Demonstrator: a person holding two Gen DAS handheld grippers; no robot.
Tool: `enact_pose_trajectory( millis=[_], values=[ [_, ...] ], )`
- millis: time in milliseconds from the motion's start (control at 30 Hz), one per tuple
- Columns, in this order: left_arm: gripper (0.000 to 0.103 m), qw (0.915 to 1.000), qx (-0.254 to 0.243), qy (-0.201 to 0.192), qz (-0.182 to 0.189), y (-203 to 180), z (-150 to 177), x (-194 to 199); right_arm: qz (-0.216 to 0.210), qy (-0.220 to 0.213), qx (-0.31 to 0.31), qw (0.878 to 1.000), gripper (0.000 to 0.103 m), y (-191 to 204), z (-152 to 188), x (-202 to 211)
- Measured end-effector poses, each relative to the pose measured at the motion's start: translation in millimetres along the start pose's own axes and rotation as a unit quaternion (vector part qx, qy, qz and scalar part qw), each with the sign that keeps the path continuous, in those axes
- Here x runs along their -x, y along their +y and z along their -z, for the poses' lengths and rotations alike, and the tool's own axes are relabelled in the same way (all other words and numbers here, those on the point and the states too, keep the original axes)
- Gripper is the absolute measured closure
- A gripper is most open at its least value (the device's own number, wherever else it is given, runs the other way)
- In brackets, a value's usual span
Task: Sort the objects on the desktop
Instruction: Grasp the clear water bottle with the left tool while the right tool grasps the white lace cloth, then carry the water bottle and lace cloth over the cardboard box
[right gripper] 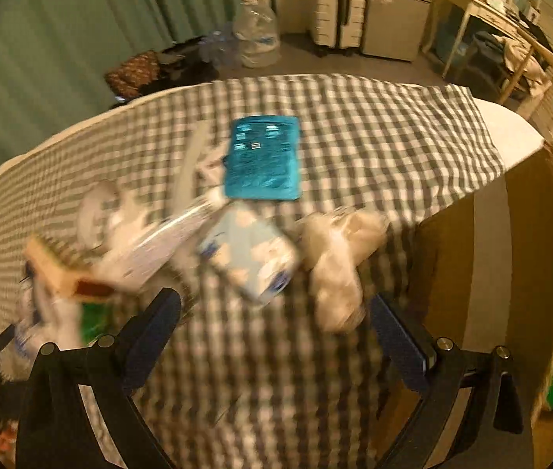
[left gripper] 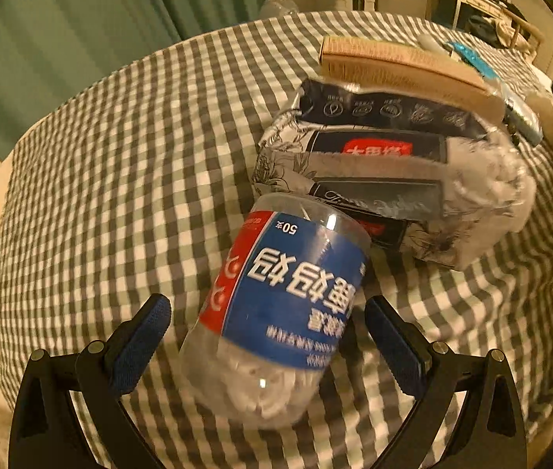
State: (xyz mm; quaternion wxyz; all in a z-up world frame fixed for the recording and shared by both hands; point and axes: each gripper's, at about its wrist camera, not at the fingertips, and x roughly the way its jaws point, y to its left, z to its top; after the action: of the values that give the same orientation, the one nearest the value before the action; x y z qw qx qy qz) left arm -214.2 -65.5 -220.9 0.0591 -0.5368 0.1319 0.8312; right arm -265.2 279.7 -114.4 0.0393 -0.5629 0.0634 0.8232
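Observation:
A clear plastic jar (left gripper: pixel 276 312) with a blue and red label lies tilted on the checked cloth, between the wide-spread fingers of my left gripper (left gripper: pixel 272 336), which is open and does not touch it. Behind it sit a soft tissue pack (left gripper: pixel 386 179) and a long tan box (left gripper: pixel 401 66). In the blurred right wrist view my right gripper (right gripper: pixel 276 332) is open above the cloth, with nothing between its fingers. Ahead of it lie a small light-blue tissue packet (right gripper: pixel 249 250), a crumpled beige bag (right gripper: pixel 335 258), a teal pouch (right gripper: pixel 263 162) and a white tube (right gripper: pixel 159 242).
The table with the checked cloth (left gripper: pixel 120 156) ends at a rounded edge on the left. A cardboard box (right gripper: pixel 511 273) with a green sticker stands at the table's right edge. Green curtains, suitcases and a shelf lie beyond the table.

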Motion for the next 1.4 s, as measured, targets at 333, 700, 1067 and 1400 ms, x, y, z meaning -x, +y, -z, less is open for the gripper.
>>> enact_pose_trajectory(
  millis=[333, 700, 1067, 1400],
  values=[
    [0.002, 0.9991, 0.028, -0.023, 0.024, 8, 0, -22, 0.026, 0.021, -0.037, 0.999, 0.028, -20, -24, -44],
    [0.029, 0.9985, -0.011, -0.040, 0.035, -10, 5, -8, 0.017, 0.046, -0.057, 0.997, 0.083, -44, -17, -61],
    [0.035, 0.9986, -0.006, -0.044, 0.029, -6, 1, 13, 0.007, 0.037, -0.037, 0.999, 0.087, -35, -3, -28],
    [0.035, 0.9972, 0.036, -0.062, 0.024, 22, 16, 76, 0.002, 0.016, -0.006, 1.000, 0.087, -21, 9, 37]
  ],
)
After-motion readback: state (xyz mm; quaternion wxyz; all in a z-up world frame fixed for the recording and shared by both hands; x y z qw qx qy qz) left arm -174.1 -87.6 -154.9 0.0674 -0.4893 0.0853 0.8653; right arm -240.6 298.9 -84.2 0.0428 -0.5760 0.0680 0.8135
